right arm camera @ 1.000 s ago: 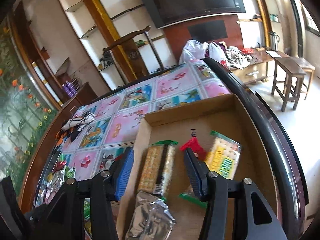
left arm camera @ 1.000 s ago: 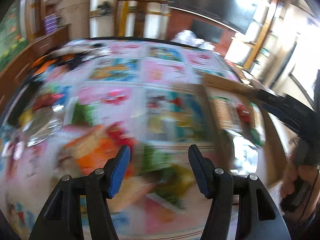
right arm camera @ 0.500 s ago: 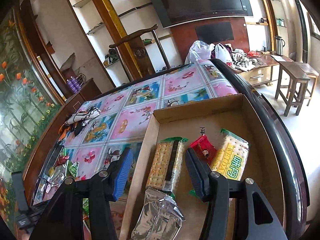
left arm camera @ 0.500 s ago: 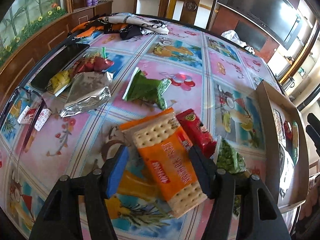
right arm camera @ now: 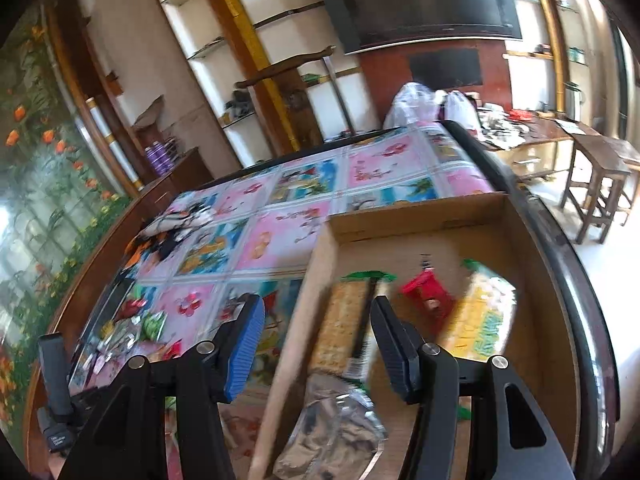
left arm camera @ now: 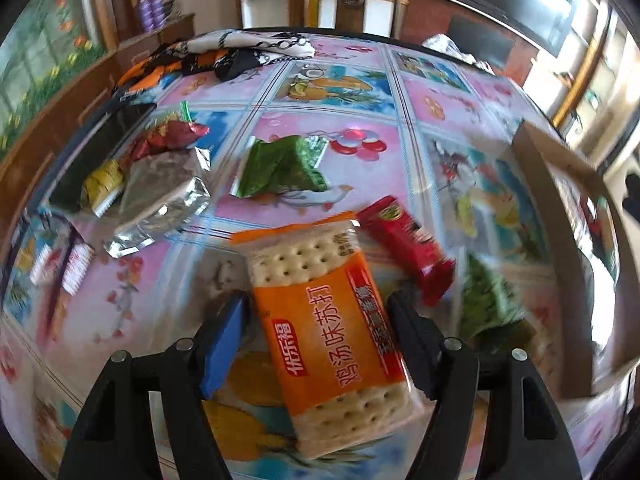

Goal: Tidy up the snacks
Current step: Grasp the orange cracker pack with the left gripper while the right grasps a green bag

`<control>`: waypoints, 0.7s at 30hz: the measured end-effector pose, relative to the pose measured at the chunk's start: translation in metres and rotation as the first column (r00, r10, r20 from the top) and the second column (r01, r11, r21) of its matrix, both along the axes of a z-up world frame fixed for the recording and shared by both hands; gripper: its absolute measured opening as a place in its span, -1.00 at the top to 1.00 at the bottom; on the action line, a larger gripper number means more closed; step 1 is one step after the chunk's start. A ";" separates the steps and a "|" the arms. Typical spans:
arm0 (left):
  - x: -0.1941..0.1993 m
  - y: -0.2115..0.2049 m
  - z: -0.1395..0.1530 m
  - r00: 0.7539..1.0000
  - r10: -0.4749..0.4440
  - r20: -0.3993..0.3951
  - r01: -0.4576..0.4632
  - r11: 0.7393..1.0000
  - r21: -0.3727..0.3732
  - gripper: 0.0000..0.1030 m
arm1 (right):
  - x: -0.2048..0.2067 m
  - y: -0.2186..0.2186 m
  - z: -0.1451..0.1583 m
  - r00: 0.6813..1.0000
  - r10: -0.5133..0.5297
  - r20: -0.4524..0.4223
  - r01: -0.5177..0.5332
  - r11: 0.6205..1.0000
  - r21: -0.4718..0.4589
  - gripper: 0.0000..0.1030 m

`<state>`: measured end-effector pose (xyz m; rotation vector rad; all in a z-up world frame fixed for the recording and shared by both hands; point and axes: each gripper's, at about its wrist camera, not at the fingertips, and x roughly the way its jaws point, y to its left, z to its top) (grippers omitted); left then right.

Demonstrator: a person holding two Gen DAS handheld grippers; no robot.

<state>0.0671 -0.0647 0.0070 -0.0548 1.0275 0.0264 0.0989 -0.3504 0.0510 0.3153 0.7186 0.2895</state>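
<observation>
My left gripper [left arm camera: 318,344] is open, its jaws on either side of an orange cracker pack [left arm camera: 330,328] that lies on the table. A red snack pack [left arm camera: 406,248], a green pack [left arm camera: 280,168], another green pack [left arm camera: 490,300] and a silver pack [left arm camera: 160,200] lie around it. My right gripper [right arm camera: 320,340] is open and empty, above the left wall of a cardboard box [right arm camera: 420,216]. The box holds a cracker pack [right arm camera: 344,320], a red pack [right arm camera: 428,292], a yellow pack [right arm camera: 480,316] and a silver pack [right arm camera: 332,436].
The table [left arm camera: 360,132] has a flowered cover. A patterned cloth [left arm camera: 240,52] lies at its far edge and a dark tray [left arm camera: 108,136] at its left. The box [left arm camera: 560,184] stands at the right of the left wrist view. A wooden stool [right arm camera: 600,184] stands beyond the table.
My left gripper has moved down and forward, so the orange cracker pack now fills the space between its jaws. My right gripper has tilted and shifted slightly over the box.
</observation>
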 end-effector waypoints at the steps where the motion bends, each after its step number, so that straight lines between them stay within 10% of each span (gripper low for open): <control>1: -0.001 0.002 -0.001 1.000 -0.017 0.004 0.017 1.000 0.021 -0.37 | 0.000 0.009 0.000 0.999 0.049 0.001 -0.049 0.999 0.005 -0.15; 11: -0.003 0.022 0.001 0.997 -0.045 0.060 0.043 0.999 0.022 -0.02 | -0.034 0.132 -0.015 0.860 0.509 -0.016 -0.505 0.848 -0.159 -0.43; 21: -0.003 0.024 0.007 0.996 -0.053 0.072 0.054 0.998 -0.013 -0.01 | -0.031 0.166 -0.047 0.855 0.494 -0.160 -0.512 0.749 -0.421 -0.43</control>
